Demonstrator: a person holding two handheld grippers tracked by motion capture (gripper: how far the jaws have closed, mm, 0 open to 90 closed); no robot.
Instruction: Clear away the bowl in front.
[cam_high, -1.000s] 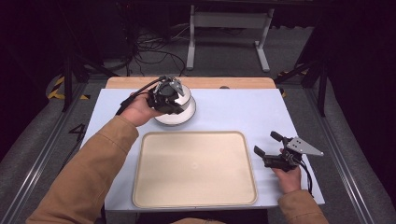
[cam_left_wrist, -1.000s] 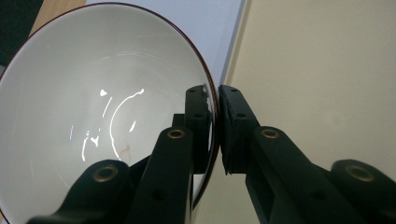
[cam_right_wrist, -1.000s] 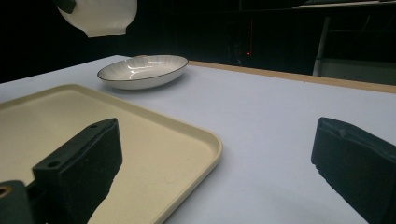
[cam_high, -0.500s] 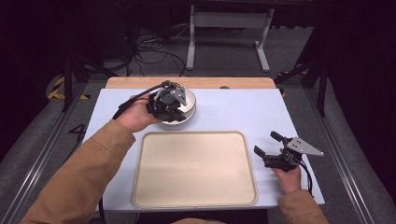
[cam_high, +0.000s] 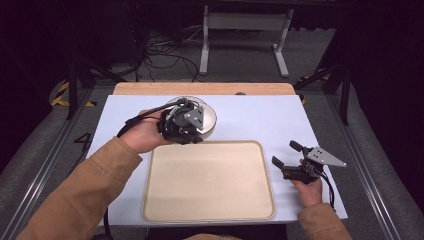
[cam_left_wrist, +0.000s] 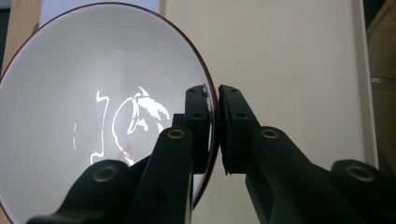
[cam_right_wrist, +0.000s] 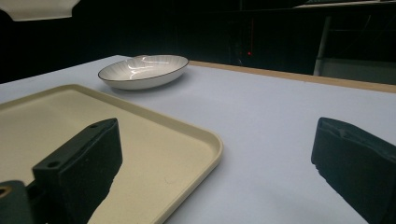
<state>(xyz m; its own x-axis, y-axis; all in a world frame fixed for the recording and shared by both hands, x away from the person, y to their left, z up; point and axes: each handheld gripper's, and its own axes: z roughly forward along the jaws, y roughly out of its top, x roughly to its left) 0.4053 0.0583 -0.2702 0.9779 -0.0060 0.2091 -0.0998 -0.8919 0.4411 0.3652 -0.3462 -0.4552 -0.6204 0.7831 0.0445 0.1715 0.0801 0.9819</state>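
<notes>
Bowl pinched at its rim by left gripper, at far edge of tray.

White dark-rimmed bowl (cam_high: 207, 116) sits over the counter (cam_high: 260, 117) just beyond the beige tray (cam_high: 207, 182); left gripper (cam_left_wrist: 215, 100) clamps its rim. Right gripper (cam_high: 289, 154) rests right of tray, jaws spread, holding nothing.

tan-brown sleeves cover both forearms. the left tool (cam_high: 186, 125) is black with brass-coloured screws, a grey three-cornered plate and a black cable; the right tool (cam_high: 289, 156) looks alike.
</notes>
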